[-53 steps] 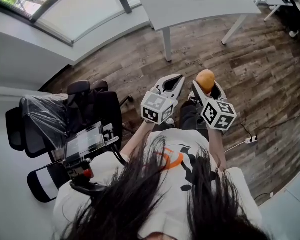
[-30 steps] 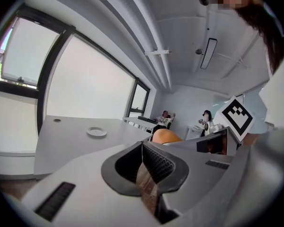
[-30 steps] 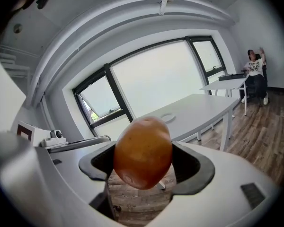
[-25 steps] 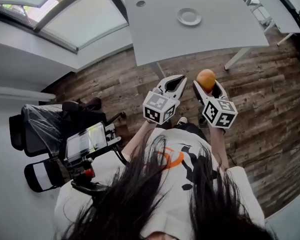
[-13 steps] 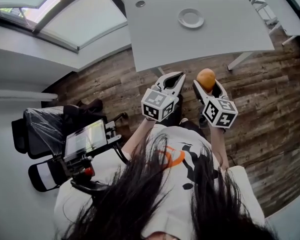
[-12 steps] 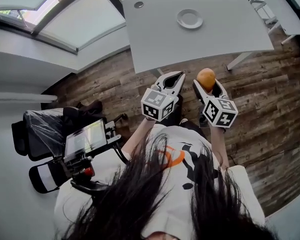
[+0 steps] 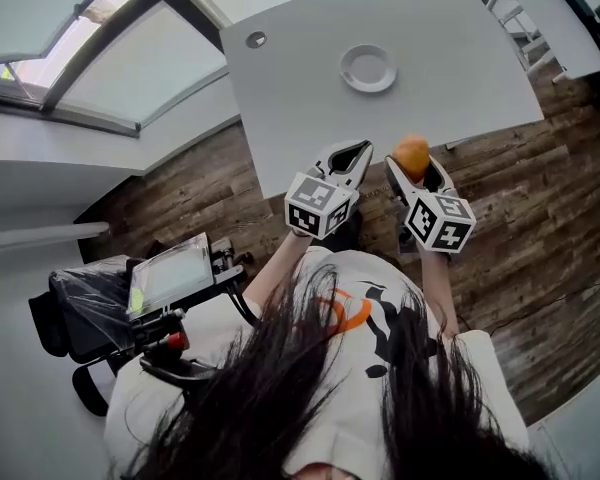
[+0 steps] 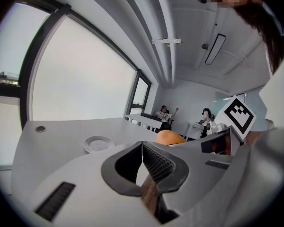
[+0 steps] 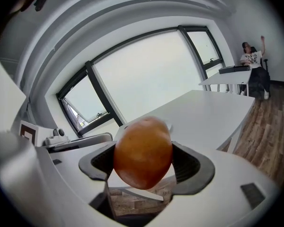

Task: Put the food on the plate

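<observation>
My right gripper (image 7: 412, 160) is shut on an orange-brown fruit (image 7: 411, 155), a round smooth piece of food (image 9: 143, 152) that fills the gap between its jaws. It hangs over the near edge of a grey table (image 7: 310, 98). A small white plate (image 7: 368, 68) lies flat in the middle of that table, beyond both grippers; the plate (image 8: 98, 143) shows ahead and to the left in the left gripper view. My left gripper (image 7: 347, 158) is beside the right one, shut with nothing in it (image 8: 142, 144).
A round cable port (image 7: 254, 40) sits in the table's far left corner. Wooden floor (image 7: 540, 208) lies around the table. An office chair with a screen (image 7: 165, 278) stands behind me at left. Two people (image 8: 166, 117) sit at desks far across the room.
The table and plate have come closer and more under the grippers as I walked forward. The right gripper keeps hold of the fruit; the left stays shut.
</observation>
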Action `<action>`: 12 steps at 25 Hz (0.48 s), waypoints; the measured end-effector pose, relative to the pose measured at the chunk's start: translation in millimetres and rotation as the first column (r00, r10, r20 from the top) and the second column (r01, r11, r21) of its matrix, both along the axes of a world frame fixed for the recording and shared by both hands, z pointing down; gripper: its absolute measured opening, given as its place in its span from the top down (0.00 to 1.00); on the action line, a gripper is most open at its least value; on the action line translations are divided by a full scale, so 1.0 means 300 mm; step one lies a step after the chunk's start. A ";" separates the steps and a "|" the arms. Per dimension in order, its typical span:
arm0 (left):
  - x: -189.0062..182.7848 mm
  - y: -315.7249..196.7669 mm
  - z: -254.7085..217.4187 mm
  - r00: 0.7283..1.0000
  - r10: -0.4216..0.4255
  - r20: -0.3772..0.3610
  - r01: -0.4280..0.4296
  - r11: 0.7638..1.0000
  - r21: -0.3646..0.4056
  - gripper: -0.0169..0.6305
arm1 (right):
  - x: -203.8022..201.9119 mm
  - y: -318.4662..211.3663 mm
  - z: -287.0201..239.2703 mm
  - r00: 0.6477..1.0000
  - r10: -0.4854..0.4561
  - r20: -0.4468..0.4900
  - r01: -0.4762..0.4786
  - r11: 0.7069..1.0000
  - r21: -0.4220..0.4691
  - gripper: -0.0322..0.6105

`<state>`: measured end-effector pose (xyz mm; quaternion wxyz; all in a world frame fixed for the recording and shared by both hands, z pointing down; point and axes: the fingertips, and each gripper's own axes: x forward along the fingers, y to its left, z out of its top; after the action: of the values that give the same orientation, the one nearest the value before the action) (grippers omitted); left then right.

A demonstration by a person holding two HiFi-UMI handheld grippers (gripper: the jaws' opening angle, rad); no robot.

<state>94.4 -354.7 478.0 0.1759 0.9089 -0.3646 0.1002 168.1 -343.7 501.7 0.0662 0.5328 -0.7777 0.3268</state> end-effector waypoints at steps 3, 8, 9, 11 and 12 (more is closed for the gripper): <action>-0.004 -0.019 0.005 1.000 0.007 0.006 -0.007 1.000 0.004 0.96 | -0.006 -0.030 -0.011 1.000 0.005 0.013 -0.005 1.000 0.011 0.39; -0.058 -0.188 0.045 1.000 0.007 0.000 -0.007 0.999 -0.038 0.96 | -0.057 -0.250 0.009 1.000 -0.001 -0.015 0.001 1.000 -0.005 0.39; -0.068 -0.218 0.052 1.000 0.005 -0.002 -0.005 0.999 -0.046 0.96 | -0.066 -0.294 0.020 1.000 -0.007 -0.030 0.007 1.000 -0.007 0.39; -0.085 -0.258 0.065 1.000 -0.001 -0.009 0.000 0.998 -0.058 0.96 | -0.080 -0.366 0.046 0.998 -0.024 -0.064 0.023 1.000 -0.009 0.39; -0.090 -0.273 0.072 1.000 -0.003 -0.013 0.002 0.998 -0.064 0.96 | -0.086 -0.399 0.060 0.996 -0.033 -0.081 0.033 0.999 -0.011 0.39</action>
<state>67.4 -436.6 499.5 0.2075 0.9029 -0.3612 0.1057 142.4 -463.5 519.8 0.1056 0.5325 -0.7815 0.3075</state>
